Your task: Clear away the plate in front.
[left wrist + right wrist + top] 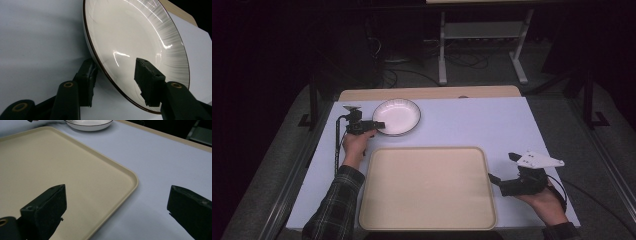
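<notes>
Our left tongs (116, 80) straddle the near rim of the white plate (140, 42) at the table's (482, 125) far left, jaws apart, not clamped. Our right tongs (117, 212) gape wide over the beige tray's (50, 165) right edge.

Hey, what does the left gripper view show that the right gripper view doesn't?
Left gripper view: the left gripper with its jaws open astride the near rim of the white plate, one jaw outside under the rim, one over the inside; fine ribbing and a dark line along the plate's edge show close up.

Right gripper view: the right gripper, jaws wide open, over the corner of the beige tray, gripping nothing.

Both: the plate, seen far off in the right gripper view, and the pale table cover.
</notes>
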